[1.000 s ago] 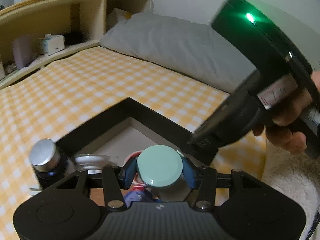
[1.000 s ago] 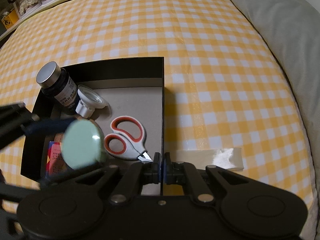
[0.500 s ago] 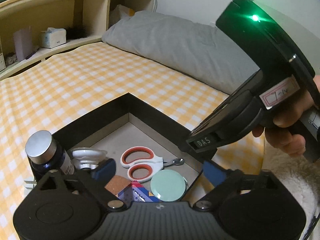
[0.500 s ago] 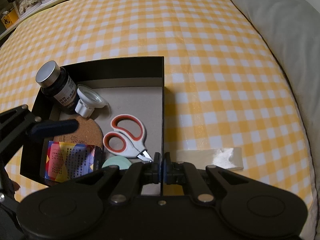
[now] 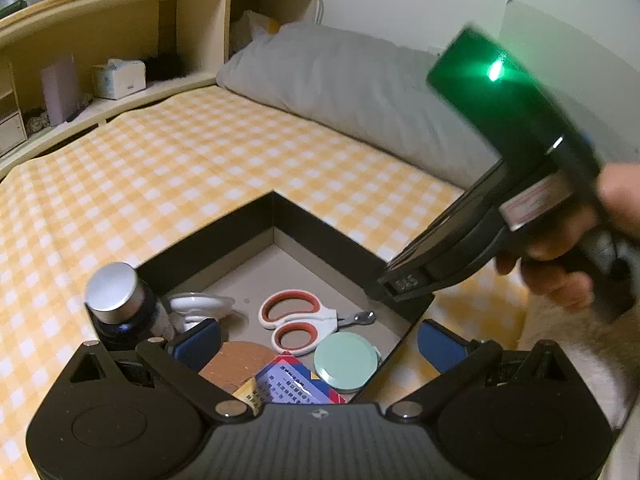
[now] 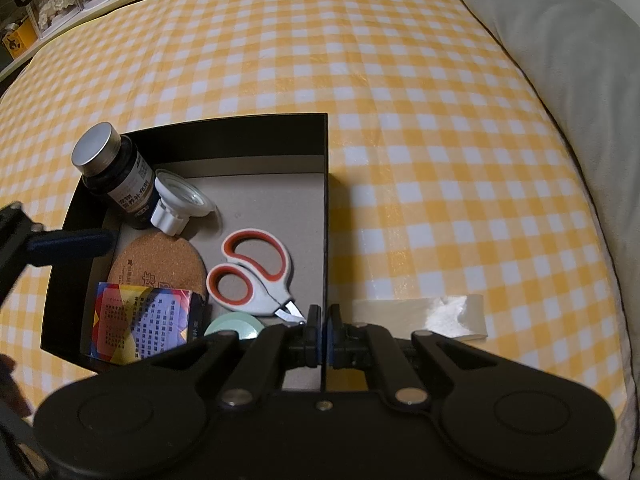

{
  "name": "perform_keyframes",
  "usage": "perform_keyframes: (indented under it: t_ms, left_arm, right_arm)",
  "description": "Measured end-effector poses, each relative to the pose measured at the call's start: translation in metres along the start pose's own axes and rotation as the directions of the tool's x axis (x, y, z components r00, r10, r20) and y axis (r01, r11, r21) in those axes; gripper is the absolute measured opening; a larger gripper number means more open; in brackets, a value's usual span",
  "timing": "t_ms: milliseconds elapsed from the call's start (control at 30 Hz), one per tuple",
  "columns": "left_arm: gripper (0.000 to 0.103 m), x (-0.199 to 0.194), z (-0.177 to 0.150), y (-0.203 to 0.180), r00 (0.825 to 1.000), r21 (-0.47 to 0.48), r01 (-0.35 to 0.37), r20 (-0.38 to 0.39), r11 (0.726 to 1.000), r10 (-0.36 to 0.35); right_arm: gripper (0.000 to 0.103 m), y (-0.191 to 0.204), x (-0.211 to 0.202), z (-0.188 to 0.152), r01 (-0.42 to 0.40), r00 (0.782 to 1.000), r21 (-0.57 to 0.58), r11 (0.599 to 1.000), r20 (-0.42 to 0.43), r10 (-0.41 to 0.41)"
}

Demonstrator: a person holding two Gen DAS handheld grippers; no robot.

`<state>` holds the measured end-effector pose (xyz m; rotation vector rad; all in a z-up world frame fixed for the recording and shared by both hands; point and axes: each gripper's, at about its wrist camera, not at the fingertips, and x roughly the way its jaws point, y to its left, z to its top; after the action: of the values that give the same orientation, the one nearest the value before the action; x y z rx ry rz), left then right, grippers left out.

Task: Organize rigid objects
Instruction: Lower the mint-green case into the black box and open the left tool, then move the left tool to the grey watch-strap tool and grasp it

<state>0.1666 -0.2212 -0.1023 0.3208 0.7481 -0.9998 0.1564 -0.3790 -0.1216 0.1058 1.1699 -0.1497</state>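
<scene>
A black box (image 6: 256,130) sits on the checked bed cover. In it lie a mint-green round tin (image 5: 346,361), red-handled scissors (image 6: 250,270), a cork coaster (image 6: 158,266), a colourful card pack (image 6: 138,322), a dark bottle with a silver cap (image 6: 114,176) and a white lidded piece (image 6: 180,202). My left gripper (image 5: 318,342) is open and empty above the box's near corner, over the tin. My right gripper (image 6: 322,334) is shut on the box's right wall. The tin shows partly in the right wrist view (image 6: 234,324).
A strip of white tape or paper (image 6: 420,316) lies on the cover right of the box. A grey pillow (image 5: 360,88) lies at the head of the bed. Wooden shelves (image 5: 120,40) with a tissue box stand behind.
My left gripper opened and let go of the mint-green tin, which now lies in the box's near corner. The left gripper then lifted back a little. The right gripper stayed on the box wall.
</scene>
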Motion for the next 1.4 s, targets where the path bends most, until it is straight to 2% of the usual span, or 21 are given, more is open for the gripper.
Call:
perform_keyframes:
  t_ms: [100, 333, 467, 567, 667, 900, 1033, 1100, 1167, 1233, 1300, 1400]
  left_arm:
    - [0.103, -0.016, 0.003, 0.003, 1.0, -0.013, -0.001, 0.016, 1.0, 0.001]
    - [0.103, -0.058, 0.009, 0.019, 0.994, -0.038, -0.063, 0.087, 0.997, 0.066]
    - [0.103, -0.075, 0.009, 0.037, 0.982, -0.068, -0.133, 0.122, 0.989, 0.141]
    - [0.103, -0.084, 0.001, 0.051, 0.965, -0.057, -0.204, 0.157, 0.977, 0.21]
    - [0.103, -0.086, -0.008, 0.068, 0.959, -0.043, -0.25, 0.131, 0.967, 0.253]
    - [0.103, -0.08, -0.044, 0.117, 0.935, -0.126, -0.348, 0.029, 0.929, 0.354]
    - [0.102, -0.074, -0.056, 0.139, 0.947, -0.221, -0.32, -0.042, 0.921, 0.319]
    - [0.096, -0.072, -0.058, 0.143, 0.948, -0.238, -0.316, -0.06, 0.918, 0.311]
    - [0.079, -0.069, -0.06, 0.141, 0.942, -0.231, -0.336, -0.076, 0.913, 0.328]
    - [0.07, -0.064, -0.06, 0.14, 0.942, -0.244, -0.335, -0.08, 0.91, 0.325]
    - [0.064, -0.059, -0.061, 0.14, 0.942, -0.269, -0.334, -0.084, 0.903, 0.324]
    - [0.058, -0.048, -0.059, 0.135, 0.948, -0.239, -0.318, -0.096, 0.918, 0.303]
  right_arm:
    - [0.003, 0.0, 0.0, 0.0, 0.0, 1.0, 0.0, 1.0, 0.0, 0.0]
    - [0.003, 0.0, 0.0, 0.0, 0.001, 1.0, -0.001, 1.0, 0.0, -0.001]
    - [0.003, 0.0, 0.0, 0.0, -0.001, 1.0, 0.0, 1.0, 0.0, 0.001]
    - [0.003, 0.0, 0.0, 0.0, 0.0, 1.0, 0.0, 1.0, 0.0, 0.0]
    - [0.003, 0.0, 0.0, 0.0, 0.0, 1.0, 0.0, 1.0, 0.0, 0.0]
    - [0.003, -0.001, 0.002, -0.001, 0.003, 1.0, -0.002, 1.0, -0.001, -0.003]
    - [0.003, 0.0, 0.001, 0.0, 0.002, 1.0, -0.002, 1.0, -0.003, -0.002]
    - [0.003, 0.0, 0.003, 0.0, 0.004, 1.0, -0.005, 1.0, -0.007, -0.004]
    - [0.003, -0.001, 0.006, -0.001, 0.005, 1.0, -0.006, 1.0, -0.008, -0.005]
    - [0.003, -0.001, 0.006, -0.001, 0.005, 1.0, -0.007, 1.0, -0.009, -0.005]
    - [0.003, -0.001, 0.009, -0.001, 0.007, 1.0, -0.01, 1.0, -0.012, -0.008]
    - [0.003, -0.001, 0.01, -0.001, 0.008, 1.0, -0.011, 1.0, -0.012, -0.008]
